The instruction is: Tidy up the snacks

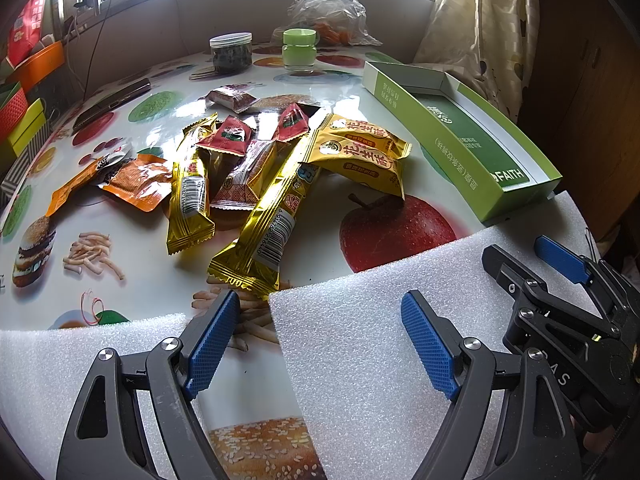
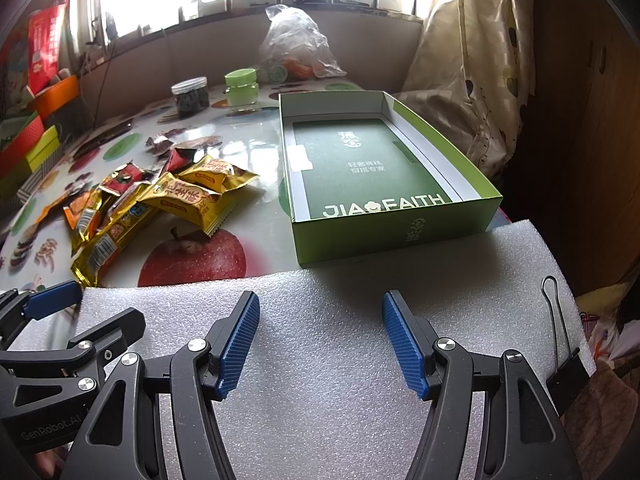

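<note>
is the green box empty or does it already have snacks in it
Empty: the green box shows only its bare printed floor; the snacks lie piled beside it.

Snack packets (image 1: 248, 168) lying in a loose, overlapping heap on the fruit-printed tabletop. Two long gold-foil bars (image 1: 264, 232) lying flat, barcodes facing up, their crimped ends pointing toward the near edge. Two gold pouches with red characters (image 1: 360, 152) lying stacked at the right of the heap, the lower one overlapping the printed apple. Small red wrappers (image 1: 228, 136) lying behind the bars; orange sachets (image 1: 136, 184) lying flat at the left. One dark red packet (image 1: 232, 98) lying apart, farther back. Green open-topped box (image 2: 384, 220) sitting upright to the right of the heap, apart from it, showing only a dark green insert inside.
</note>
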A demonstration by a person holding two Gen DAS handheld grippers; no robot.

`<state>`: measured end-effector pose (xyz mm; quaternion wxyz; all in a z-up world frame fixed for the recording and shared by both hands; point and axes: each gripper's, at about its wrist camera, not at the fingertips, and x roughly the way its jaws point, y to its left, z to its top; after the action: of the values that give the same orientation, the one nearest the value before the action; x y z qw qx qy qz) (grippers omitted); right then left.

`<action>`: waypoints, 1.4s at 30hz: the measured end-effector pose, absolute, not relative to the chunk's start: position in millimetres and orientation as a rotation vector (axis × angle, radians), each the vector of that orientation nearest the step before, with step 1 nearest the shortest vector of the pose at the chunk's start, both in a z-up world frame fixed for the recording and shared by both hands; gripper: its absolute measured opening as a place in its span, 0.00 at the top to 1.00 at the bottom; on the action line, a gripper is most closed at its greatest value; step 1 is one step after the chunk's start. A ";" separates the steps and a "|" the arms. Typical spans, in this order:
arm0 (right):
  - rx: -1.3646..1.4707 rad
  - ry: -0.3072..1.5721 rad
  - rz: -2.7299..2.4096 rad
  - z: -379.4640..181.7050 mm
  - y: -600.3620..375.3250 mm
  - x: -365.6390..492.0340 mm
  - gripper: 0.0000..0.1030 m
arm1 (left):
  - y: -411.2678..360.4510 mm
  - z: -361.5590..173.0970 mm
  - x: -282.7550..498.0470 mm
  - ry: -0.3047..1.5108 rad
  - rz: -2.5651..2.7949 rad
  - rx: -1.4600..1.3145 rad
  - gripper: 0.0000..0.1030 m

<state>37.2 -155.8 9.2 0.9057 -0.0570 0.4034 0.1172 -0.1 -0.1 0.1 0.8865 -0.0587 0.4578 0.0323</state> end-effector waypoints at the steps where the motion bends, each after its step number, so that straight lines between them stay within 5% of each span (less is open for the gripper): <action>1: -0.118 0.833 0.242 9.3 -155.7 37.0 0.38 | -0.1 0.1 -0.2 0.952 0.067 -0.122 0.19; 42: -0.153 0.782 0.431 40.0 -134.2 48.3 0.38 | 32.1 27.9 -1.1 0.922 0.077 -0.156 0.19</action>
<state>48.3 -134.2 40.0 0.8992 -0.0737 0.3778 0.2081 -1.1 32.1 27.9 0.8921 -0.0750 0.4441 0.0371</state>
